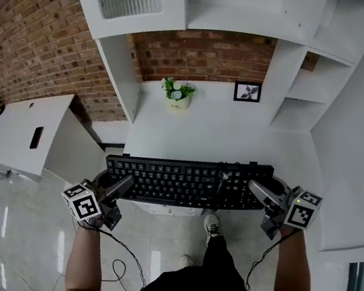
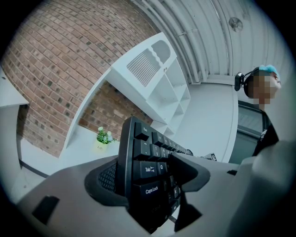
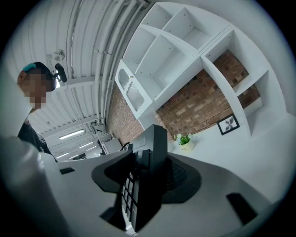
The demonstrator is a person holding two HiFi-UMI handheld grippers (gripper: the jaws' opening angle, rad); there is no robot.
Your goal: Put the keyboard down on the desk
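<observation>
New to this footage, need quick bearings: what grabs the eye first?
A long black keyboard is clamped at each end by the left gripper and right gripper, at the near edge of the white desk. Behind it, a potted plant and black-framed picture stand against the brick wall.

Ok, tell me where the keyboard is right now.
In the head view the keyboard is held across the near edge of the desk, left end clamped in the left gripper, right end in the right gripper, with the potted plant beyond it.
</observation>
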